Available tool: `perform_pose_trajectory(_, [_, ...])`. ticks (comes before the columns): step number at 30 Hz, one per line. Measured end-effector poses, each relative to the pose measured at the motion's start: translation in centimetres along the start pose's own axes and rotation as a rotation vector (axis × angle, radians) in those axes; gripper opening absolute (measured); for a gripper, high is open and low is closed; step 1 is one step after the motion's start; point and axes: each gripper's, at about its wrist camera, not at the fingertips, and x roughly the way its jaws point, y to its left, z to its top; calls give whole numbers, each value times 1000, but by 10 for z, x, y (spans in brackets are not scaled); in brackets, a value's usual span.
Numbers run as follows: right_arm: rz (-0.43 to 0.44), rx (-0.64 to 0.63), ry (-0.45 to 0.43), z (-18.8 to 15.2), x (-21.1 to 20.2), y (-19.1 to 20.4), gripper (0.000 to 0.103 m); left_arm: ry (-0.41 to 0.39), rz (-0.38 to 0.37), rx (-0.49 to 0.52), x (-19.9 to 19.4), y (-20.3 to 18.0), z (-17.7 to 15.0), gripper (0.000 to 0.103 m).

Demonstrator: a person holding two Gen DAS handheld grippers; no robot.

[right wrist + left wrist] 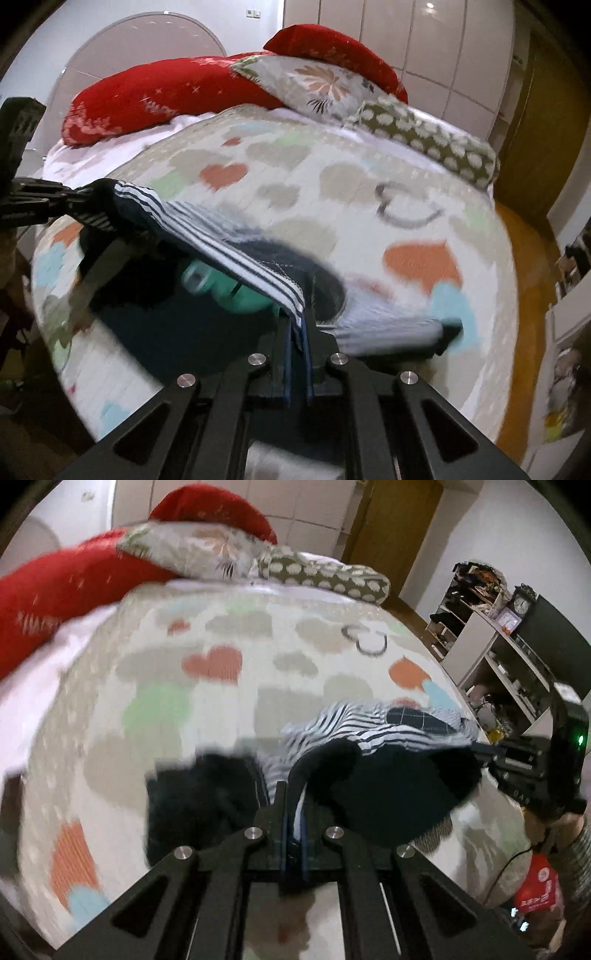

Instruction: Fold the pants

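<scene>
Pants: the pants [388, 775] are dark with a blue-and-white striped part; they hang lifted above the near half of the bed, stretched between the two grippers.
Long axis: the held edge runs side to side, from the left gripper across to the right gripper, roughly along the bed's near edge; the loose cloth sags toward the quilt.
Left gripper: the left gripper [294, 805] has its fingers pressed together on a fold of the pants.
Right gripper: the right gripper [298, 332] is likewise clamped, with the striped edge [236, 254] pinched between its fingers.
Bed: the quilt [332, 177] has hearts and clouds; a red pillow [155, 96], a flowered pillow [314, 85] and a spotted pillow [428, 144] lie at the far end.
Left view only: shelves [491, 638] with a clock [521, 604] beyond the bed's right edge, and the right gripper seen from the side [491, 755].
Right view only: a green patch [240, 291] under the lifted cloth, blurred; the headboard [147, 40]; the left gripper at the left edge [79, 210].
Sharpness: both views are motion-blurred near the cloth.
</scene>
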Motion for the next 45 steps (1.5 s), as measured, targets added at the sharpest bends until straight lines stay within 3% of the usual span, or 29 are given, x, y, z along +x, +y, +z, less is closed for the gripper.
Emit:
perform_pose_trajectory(5, [-8,66,28,-60,9,15,10,85,112,-53,29,4,-52,9])
perform_pose_trajectory(7, [-46,126,29,-81,10,13,23,86,125,-77,24,5,-66,10])
perform_pose_trajectory(9, [-74,212,-10,-99,-7,4,34,70,87,-110,6,5,-75,14])
perform_pose_trajectory(11, [-82,287,-58,-111,-27,-9,44,32,72,-136,-16,6,-82,32])
perform_pose_trajectory(13, [-123,371,-116,-123,-51,-30,54,-14,78,-145,-33,5,-85,40])
perform_pose_trajectory(15, [-150,446,-144,-128,-63,-54,63,-51,89,-146,-47,1,-85,41])
perform_pose_trajectory(19, [-170,568,-178,-124,-67,-82,63,-93,78,-168,-59,-4,-78,46])
perform_pose_trajectory(24, [-83,617,-199,-76,-44,-84,63,-89,56,-164,-53,-15,-76,47])
perform_pose_trajectory(28, [-167,623,-142,-41,-4,-82,62,-53,29,-165,-45,-21,-82,47])
perform_pose_trajectory(29, [-170,615,-115,-37,5,-82,39,-45,24,-164,-44,-22,-83,47])
perform_pose_trajectory(30, [-157,610,-52,-34,19,-84,10,-40,22,-162,-43,-23,-85,47])
perform_pose_trajectory(32, [-116,638,-42,-36,19,-85,10,-39,18,-159,-42,-22,-86,47])
perform_pose_trajectory(38, [25,765,-197,-74,-48,-87,10,-24,-19,-175,-36,-21,-88,47])
perform_pose_trajectory(41, [4,793,-187,-101,-50,-93,15,-8,-26,-167,-33,-25,-89,47])
perform_pose_trajectory(42, [-36,792,-156,-111,-44,-96,20,-8,-25,-160,-34,-27,-90,47])
perform_pose_trajectory(44, [-30,799,-153,-121,-42,-100,27,-18,-14,-147,-37,-30,-90,47])
perform_pose_trajectory(45, [-20,801,-164,-123,-43,-100,42,-24,-11,-148,-39,-30,-89,47])
